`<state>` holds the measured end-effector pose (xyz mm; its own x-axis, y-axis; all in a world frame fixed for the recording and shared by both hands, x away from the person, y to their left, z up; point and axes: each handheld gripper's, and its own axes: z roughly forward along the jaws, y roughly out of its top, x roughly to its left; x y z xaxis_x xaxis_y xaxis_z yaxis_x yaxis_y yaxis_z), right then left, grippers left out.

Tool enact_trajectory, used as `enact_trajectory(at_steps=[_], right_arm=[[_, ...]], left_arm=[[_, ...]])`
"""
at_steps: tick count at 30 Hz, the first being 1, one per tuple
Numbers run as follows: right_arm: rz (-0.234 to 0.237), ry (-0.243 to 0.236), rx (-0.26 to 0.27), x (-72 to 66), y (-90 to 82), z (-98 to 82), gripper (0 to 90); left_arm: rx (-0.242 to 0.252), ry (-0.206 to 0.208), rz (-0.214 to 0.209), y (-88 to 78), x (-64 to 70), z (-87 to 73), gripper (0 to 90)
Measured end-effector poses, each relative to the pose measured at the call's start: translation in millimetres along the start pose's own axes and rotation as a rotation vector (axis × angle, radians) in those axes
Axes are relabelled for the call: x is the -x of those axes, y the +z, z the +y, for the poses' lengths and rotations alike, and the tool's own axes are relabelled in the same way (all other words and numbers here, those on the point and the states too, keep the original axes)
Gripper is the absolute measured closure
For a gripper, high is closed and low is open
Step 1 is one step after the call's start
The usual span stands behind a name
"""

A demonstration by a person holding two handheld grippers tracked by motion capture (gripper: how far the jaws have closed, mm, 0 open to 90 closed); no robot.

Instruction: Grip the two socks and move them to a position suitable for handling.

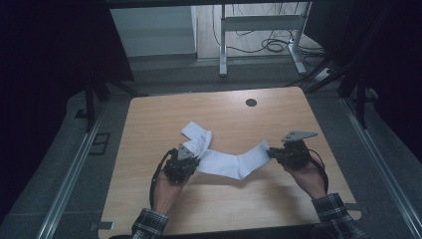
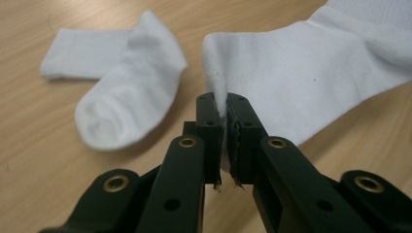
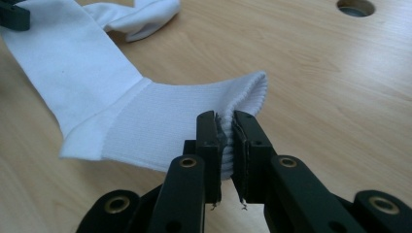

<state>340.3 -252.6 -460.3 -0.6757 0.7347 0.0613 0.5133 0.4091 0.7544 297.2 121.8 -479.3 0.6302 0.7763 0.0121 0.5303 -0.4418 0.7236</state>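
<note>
A white sock [image 1: 231, 164] is held stretched between the two grippers over the near half of the wooden table [image 1: 278, 119], sagging in the middle; its toe end is clamped in the left gripper [image 1: 195, 160] at about 9 o'clock of the sock, and its ribbed cuff is clamped in the right gripper [image 1: 271, 152] at about 3 o'clock; in both gripper views the jaws are seen closed tight on a thin fold of cloth. A second sock [image 1: 195, 137] lies flat on the table at about 11 o'clock from the left gripper, apart from the held one. The held sock is judged light, soft and limp; it will droop and fold wherever unsupported; the thicker cuff hem and the toe seam are judged the surest places to be gripped, since smooth knit may slide from the pads.
</note>
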Motion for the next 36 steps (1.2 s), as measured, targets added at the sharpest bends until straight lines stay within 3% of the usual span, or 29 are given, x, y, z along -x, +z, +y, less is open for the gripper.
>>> enact_trajectory(at_steps=[9, 14, 19, 22, 24, 28, 32, 36], right_arm=[[0.061, -0.023, -0.024, -29.2, 1.2, -18.0, 81.9], [0.066, -0.028, -0.079, -32.5, 13.8, -32.1, 81.6], [0.057, -0.029, -0.117, -31.9, 23.5, -41.8, 81.3], [0.056, -0.024, -0.138, -31.4, 28.3, -47.1, 80.7], [0.052, -0.030, -0.151, -31.6, 30.9, -50.5, 78.9], [0.043, -0.029, -0.113, -30.8, 25.1, -48.2, 72.0], [0.027, -0.015, -0.066, -24.3, 16.3, -44.4, 65.9], [-0.006, -0.012, -0.056, -16.0, 12.6, -45.3, 61.2]], left_arm=[[-0.011, -0.030, -0.022, -16.3, 2.8, -38.3, 83.8], [-0.028, -0.042, -0.037, -10.2, 6.3, -53.5, 83.4], [-0.071, -0.027, -0.032, 1.4, 10.9, -59.1, 81.8], [-0.084, -0.046, -0.035, 8.1, 10.0, -64.4, 80.6], [-0.073, -0.067, -0.034, 7.9, 8.5, -65.3, 74.5], [-0.018, -0.103, -0.037, -0.7, 3.9, -62.1, 60.9], [0.009, -0.111, -0.012, -8.8, -2.8, -57.5, 54.5], [0.021, -0.113, 0.025, -12.9, -14.5, -52.1, 51.2]])
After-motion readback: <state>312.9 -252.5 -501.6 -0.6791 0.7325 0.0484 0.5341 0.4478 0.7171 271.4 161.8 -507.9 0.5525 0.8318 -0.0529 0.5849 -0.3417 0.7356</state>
